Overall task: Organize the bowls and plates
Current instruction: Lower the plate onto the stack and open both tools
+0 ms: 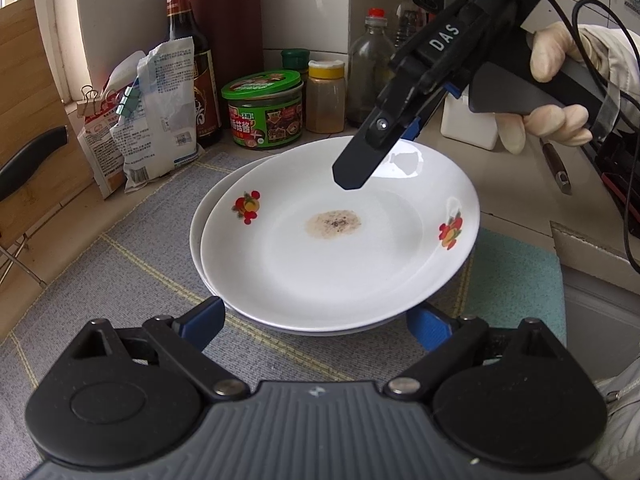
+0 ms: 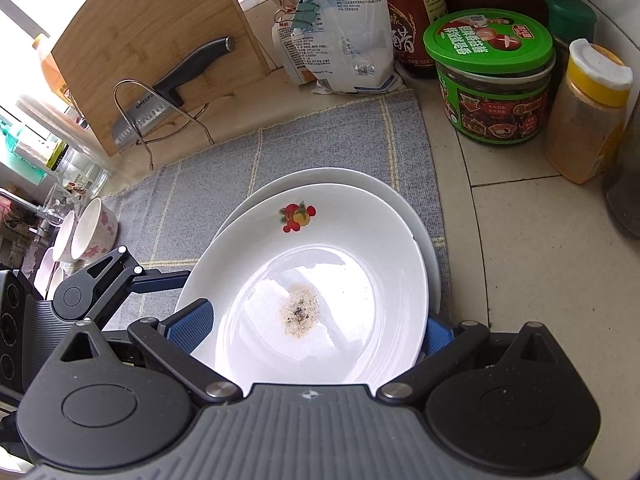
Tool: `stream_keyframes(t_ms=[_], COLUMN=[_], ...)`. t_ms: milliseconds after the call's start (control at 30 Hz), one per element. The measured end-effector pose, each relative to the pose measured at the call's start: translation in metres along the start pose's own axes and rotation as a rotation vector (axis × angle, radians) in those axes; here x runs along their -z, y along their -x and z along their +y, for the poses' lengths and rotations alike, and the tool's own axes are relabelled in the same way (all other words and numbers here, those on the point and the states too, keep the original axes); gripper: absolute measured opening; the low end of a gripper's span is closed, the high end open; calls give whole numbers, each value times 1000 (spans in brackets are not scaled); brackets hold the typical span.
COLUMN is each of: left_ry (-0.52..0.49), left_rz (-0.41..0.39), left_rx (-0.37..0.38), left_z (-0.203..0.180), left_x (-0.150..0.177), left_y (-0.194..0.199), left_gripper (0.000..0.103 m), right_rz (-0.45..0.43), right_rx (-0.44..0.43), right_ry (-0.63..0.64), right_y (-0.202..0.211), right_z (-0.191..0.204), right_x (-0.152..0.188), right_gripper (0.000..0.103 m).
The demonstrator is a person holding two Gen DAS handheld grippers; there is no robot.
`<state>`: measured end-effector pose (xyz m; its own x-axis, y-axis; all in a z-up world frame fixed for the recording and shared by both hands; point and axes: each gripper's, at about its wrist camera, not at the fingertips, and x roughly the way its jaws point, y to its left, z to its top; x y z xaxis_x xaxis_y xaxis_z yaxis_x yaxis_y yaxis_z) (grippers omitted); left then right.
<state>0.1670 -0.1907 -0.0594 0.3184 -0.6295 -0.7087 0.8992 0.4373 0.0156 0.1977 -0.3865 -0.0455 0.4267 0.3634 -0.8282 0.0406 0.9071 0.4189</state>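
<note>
Plate (image 1: 340, 240) with fruit decals and a brown residue spot at its center rests on a second white plate (image 1: 197, 236), both on the gray mat (image 1: 120, 264). Right gripper (image 2: 316, 324) fingers stand apart, straddling the upper plate's rim. Left gripper (image 1: 316, 320) is likewise spread at the stack's near edge, gripping nothing.

The tiled bench (image 2: 516, 240) carries a grey mat (image 2: 304, 152) with two stacked plates (image 2: 352, 178) on it. A green-lidded jar (image 2: 492, 80), a yellow-capped shaker (image 2: 584, 112), a dark bottle (image 2: 416, 16) and a clipped bag (image 2: 344, 40) stand on the bench beside the mat.
</note>
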Motion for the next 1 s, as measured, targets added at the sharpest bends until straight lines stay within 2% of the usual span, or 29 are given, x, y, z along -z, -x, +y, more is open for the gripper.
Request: stream_keyframes(t_ms=[633, 1000], left_ry=[-24, -11], left_rz=[-30, -35], left_rx=[-15, -82], left_z=[-8, -14], left_x=[-1, -1], left_y=[5, 11], left_gripper=[97, 98], right_rz=[24, 27], right_rx=[78, 88], right_ry=[52, 75], right_y=[-1, 2], right_z=[12, 14], right_x=[1, 6], right_gripper=[103, 103])
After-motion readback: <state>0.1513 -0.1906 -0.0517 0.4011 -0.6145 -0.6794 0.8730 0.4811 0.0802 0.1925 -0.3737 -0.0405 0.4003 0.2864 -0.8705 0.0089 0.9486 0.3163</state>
